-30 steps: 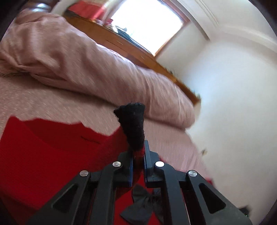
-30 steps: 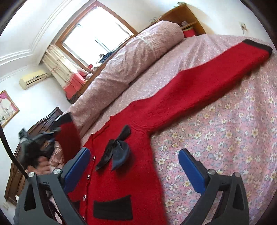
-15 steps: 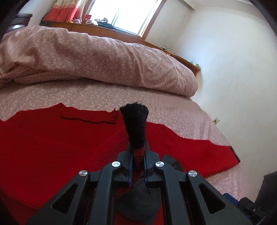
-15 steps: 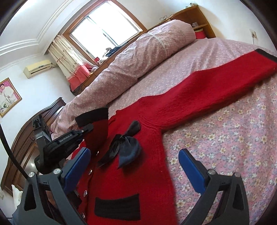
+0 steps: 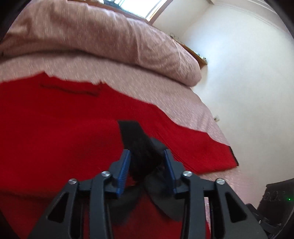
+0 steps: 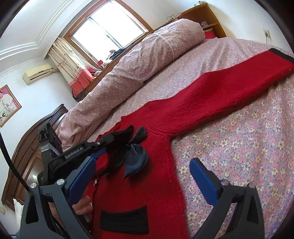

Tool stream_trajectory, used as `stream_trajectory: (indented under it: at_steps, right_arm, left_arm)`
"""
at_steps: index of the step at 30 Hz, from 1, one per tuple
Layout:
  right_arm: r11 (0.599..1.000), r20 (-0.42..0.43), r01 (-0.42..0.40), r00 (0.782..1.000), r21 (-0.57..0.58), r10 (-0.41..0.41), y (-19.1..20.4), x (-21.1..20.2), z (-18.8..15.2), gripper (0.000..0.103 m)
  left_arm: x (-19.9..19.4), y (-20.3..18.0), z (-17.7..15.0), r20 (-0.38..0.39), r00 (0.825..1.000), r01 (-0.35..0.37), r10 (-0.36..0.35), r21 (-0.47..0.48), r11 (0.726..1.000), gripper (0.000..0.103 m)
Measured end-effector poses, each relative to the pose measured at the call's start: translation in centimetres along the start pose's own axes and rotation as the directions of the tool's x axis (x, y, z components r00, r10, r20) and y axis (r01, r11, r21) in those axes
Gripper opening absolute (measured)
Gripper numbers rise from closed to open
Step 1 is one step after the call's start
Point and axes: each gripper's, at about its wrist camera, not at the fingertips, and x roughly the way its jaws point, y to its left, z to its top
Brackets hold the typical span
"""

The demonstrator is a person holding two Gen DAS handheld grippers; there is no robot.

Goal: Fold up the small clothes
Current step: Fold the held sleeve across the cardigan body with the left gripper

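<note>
A red knit cardigan [image 6: 165, 147] lies face up on the flowered bedsheet [image 6: 238, 156], with a dark bow [image 6: 136, 160] at its neck and a black pocket band [image 6: 125, 222]. Its one sleeve is folded across the chest, so the black cuff [image 5: 132, 134] lies on the red front [image 5: 55, 128] by the bow. My left gripper [image 5: 147, 163] is low over it with its jaws opening. The cuff still sits between the blue pads [image 5: 125, 165], slack. The other sleeve [image 6: 229, 82] stretches out to the right. My right gripper [image 6: 142, 161] hovers open and empty over the chest.
A rolled pink quilt [image 6: 137, 64] lies along the far side of the bed. A dark wooden headboard [image 6: 27, 147] stands at the left, a wooden shelf [image 6: 202, 16] at the back. A white wall [image 5: 248, 82] borders the bed's right side. A person's fingers [image 6: 82, 207] show behind my right gripper.
My left gripper carried the sleeve cuff across and down onto the cardigan's chest beside the bow, then parted its jaws from a tight grip. My right gripper has hardly moved.
</note>
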Motion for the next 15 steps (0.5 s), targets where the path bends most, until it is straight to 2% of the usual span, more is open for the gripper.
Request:
stream_trajectory:
  at_steps: [5,8,10,15]
  right_arm:
    - [1.000,0.009,-0.001,1.000,0.003,0.001,-0.4,-0.5,0.1,0.103]
    - [1.000,0.014,0.008,1.000,0.009,-0.008,-1.0,-1.1,0.3,0.103]
    - [1.000,0.026,0.022,0.999,0.011,-0.023,-1.7,-2.0,0.6,0.103]
    - [0.992,0.101,0.100,0.989,0.072,-0.107,-6.0,-5.6,3.0,0.103]
  left_arm:
    - [0.7,-0.8,-2.1,0.021,1.000,-0.004,0.004,-0.003,1.000,0.045]
    - [1.3,-1.2,-3.6,0.065,0.997,-0.036,0.034,0.017,0.999,0.048]
    - [1.6,-1.4,-4.0,0.069,0.997,-0.048,0.045,0.037,0.998,0.048]
    - [1.3,-0.1,-4.2,0.083,0.996,0.036,-0.034,-0.025,0.999,0.050]
